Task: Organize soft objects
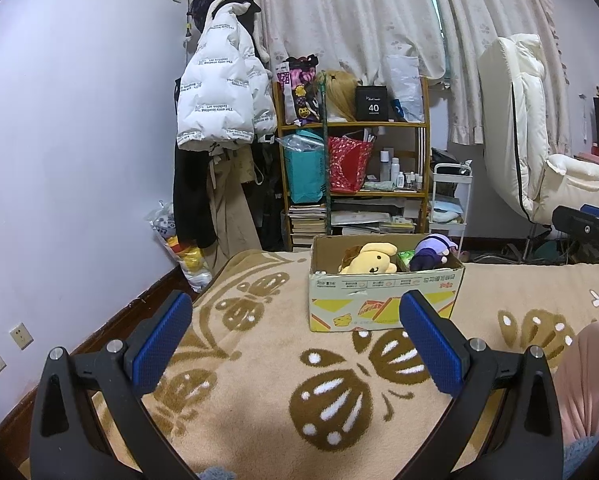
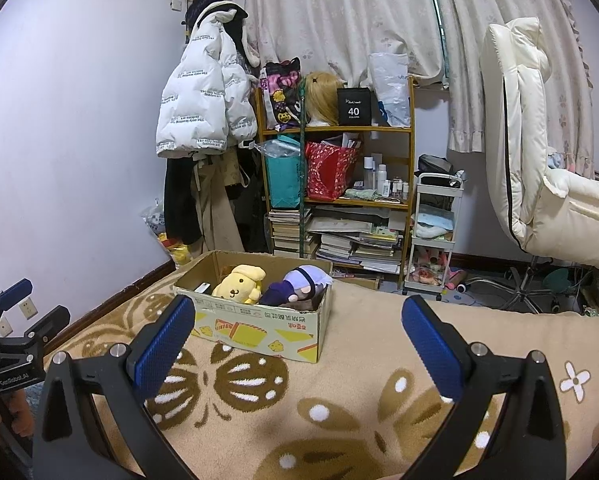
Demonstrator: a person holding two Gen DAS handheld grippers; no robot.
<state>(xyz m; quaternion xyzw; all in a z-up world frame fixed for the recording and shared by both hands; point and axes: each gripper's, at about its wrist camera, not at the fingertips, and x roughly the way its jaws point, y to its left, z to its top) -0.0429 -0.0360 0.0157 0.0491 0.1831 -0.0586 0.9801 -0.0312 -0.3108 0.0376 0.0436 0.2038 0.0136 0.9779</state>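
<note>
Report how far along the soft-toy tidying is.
Done: the yellow dog plush and purple plush sit in the cardboard box on the blanket. In hand: nothing; left gripper and right gripper are open and empty. Left: no loose toys visible.

Left gripper [image 1: 295, 340] fills the bottom of the left wrist frame, jaws spread wide, blue pads [image 1: 161, 342] facing each other, nothing between them. Right gripper [image 2: 299, 344] likewise at the bottom of the right wrist frame, jaws wide apart and empty. The left gripper also shows at the lower left edge of the right wrist frame, with fingers [image 2: 19, 416] gripping below it.
</note>
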